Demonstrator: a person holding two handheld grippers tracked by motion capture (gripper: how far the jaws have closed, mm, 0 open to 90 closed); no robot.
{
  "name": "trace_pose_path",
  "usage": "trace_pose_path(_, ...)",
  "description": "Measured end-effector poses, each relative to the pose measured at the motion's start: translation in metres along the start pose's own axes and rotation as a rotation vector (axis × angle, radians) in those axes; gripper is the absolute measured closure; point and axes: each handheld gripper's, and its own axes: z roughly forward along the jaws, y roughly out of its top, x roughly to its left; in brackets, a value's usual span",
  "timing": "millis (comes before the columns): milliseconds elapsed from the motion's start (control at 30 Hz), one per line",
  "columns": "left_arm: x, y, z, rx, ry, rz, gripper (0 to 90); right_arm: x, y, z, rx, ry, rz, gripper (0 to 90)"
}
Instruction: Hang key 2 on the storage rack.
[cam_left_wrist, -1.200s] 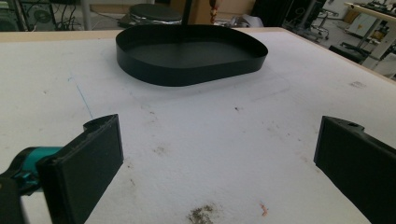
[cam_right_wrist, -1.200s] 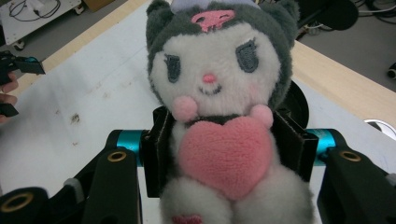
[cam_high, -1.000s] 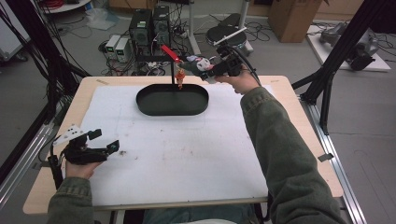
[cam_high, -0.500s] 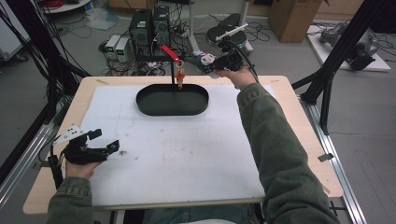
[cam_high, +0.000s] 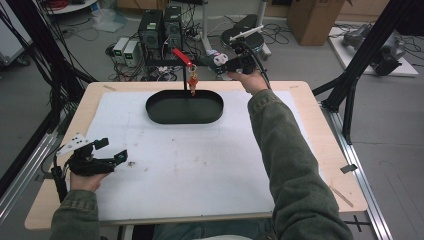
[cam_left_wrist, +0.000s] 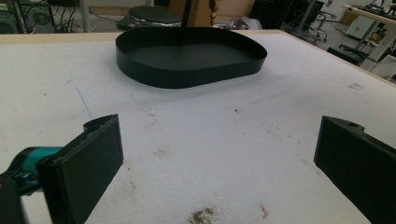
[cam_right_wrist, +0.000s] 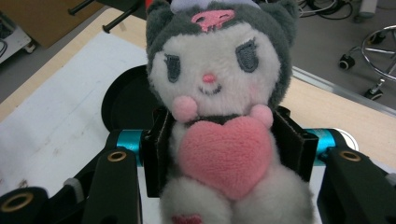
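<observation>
Clamping a plush (cam_right_wrist: 219, 121) between the pads of the right gripper (cam_right_wrist: 224, 158), its pink heart bulging forward between the jaws, face toward the camera. Held in the air beyond the table's (cam_high: 320, 150) far edge, just right of a stand (cam_high: 184, 70) with a red arm and a small orange charm (cam_high: 193, 84) dangling from it. Black oval tray (cam_high: 184, 107) sitting on the white mat (cam_high: 200, 165) near the far edge, below and left of the plush, well apart from it. Resting at the near left corner of the mat, left gripper (cam_high: 107, 157), jaws spread wide with nothing between them, pointing toward the tray (cam_left_wrist: 187, 58).
</observation>
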Motion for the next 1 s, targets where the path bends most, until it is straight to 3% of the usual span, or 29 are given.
trace_pose_path(367,0.001,0.0,0.0,-0.006,0.004,-0.001,1.8,-0.014,-0.004,0.009,0.001,-0.006,0.05,43.3)
trace_pose_path(400,0.001,0.0,0.0,-0.006,0.003,0.0,1.8,-0.015,-0.005,0.01,0.003,-0.014,0.051,35.5)
trace_pose_path(433,0.001,0.0,0.0,-0.006,0.0,-0.002,1.8,-0.015,-0.005,0.01,0.003,-0.014,0.051,35.5)
trace_pose_path(500,0.0,0.0,0.0,-0.003,-0.003,0.002,1.8,-0.015,-0.009,0.012,0.009,-0.058,0.043,21.7)
trace_pose_path(600,-0.001,0.001,0.0,-0.005,-0.004,0.003,1.8,-0.016,-0.012,0.011,0.008,-0.076,0.044,14.8)
trace_pose_path(800,0.0,0.001,0.0,-0.001,-0.002,0.005,1.8,-0.015,-0.014,0.008,0.009,-0.06,0.027,10.1)
trace_pose_path(833,-0.001,0.001,0.0,-0.004,-0.002,0.003,1.9,-0.014,-0.015,0.006,0.001,-0.039,0.022,0.8)
trace_pose_path(1000,-0.001,0.001,0.0,-0.007,-0.002,0.003,1.8,-0.009,-0.017,0.001,-0.007,-0.039,0.0,0.6)
